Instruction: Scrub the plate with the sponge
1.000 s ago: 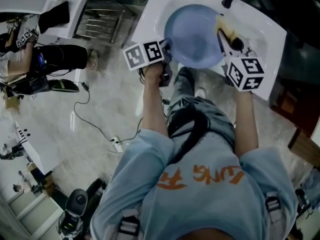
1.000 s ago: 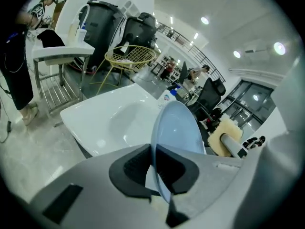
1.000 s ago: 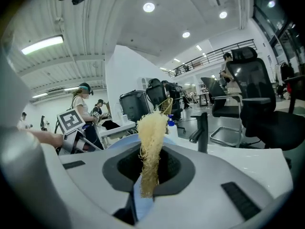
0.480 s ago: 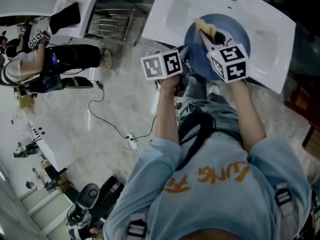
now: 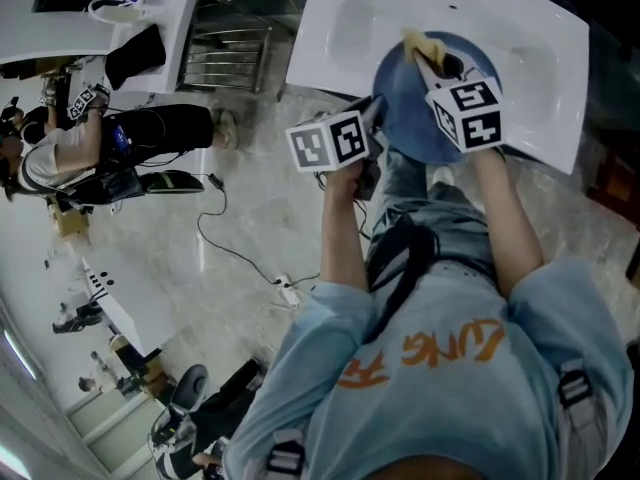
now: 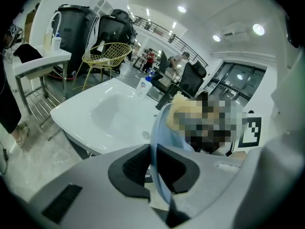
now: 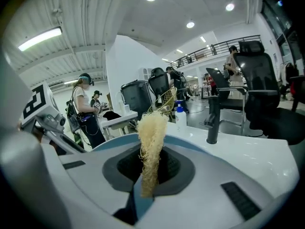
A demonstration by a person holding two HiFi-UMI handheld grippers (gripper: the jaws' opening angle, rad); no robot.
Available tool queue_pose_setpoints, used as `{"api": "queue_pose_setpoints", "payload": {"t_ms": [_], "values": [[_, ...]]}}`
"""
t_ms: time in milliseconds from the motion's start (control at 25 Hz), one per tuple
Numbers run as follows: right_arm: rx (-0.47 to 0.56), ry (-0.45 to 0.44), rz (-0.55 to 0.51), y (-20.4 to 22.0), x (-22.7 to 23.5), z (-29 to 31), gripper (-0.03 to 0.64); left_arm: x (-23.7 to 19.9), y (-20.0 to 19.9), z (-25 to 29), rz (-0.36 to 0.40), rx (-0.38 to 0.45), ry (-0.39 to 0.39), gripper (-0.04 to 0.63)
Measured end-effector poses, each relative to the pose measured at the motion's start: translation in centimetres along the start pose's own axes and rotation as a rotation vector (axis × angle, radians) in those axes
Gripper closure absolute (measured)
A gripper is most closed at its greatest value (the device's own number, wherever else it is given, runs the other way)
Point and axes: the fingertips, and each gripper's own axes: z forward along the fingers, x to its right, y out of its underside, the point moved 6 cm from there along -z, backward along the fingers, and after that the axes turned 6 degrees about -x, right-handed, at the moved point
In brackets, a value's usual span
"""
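Observation:
The blue plate (image 5: 420, 118) is held over the white sink (image 5: 530, 38), tilted on edge. My left gripper (image 5: 375, 103) has the plate's left rim (image 6: 164, 128) between its black pads (image 6: 131, 163); the pads still touch the rim while the jaws are opening slightly. My right gripper (image 5: 435, 60) is shut on a yellow fibrous sponge (image 5: 420, 44), which presses on the plate's upper face. In the right gripper view the sponge (image 7: 151, 137) sticks up between the pads, with the plate's edge (image 7: 114, 143) just behind it.
A black faucet (image 7: 213, 120) stands at the sink's back edge, a bottle (image 6: 143, 86) near it. On the left are a white table (image 5: 90, 18), a wire rack (image 5: 225, 53), a seated person (image 5: 120, 138) and a cable (image 5: 230, 248) on the floor.
The sponge has moved from the plate's right rim across to its upper middle. The left gripper keeps the plate's left rim. The head view has shifted, so everything sits further right.

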Motion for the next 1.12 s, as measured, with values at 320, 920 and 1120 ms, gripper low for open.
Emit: {"api": "queue_pose_setpoints", "payload": {"t_ms": [320, 920, 1120], "values": [[0.022, 0.235, 0.088, 2.2, 6.0, -3.8, 0.581, 2.0, -0.2, 1.5, 0.046, -0.043, 0.039, 0.563], [0.119, 0.269, 0.170, 1.9, 8.9, -8.3, 0.581, 3.1, -1.2, 3.3, 0.021, -0.040, 0.047, 0.561], [0.174, -0.034, 0.069, -1.1, 2.9, -5.9, 0.580, 2.4, -1.3, 2.5, -0.001, -0.005, 0.028, 0.561]]}}
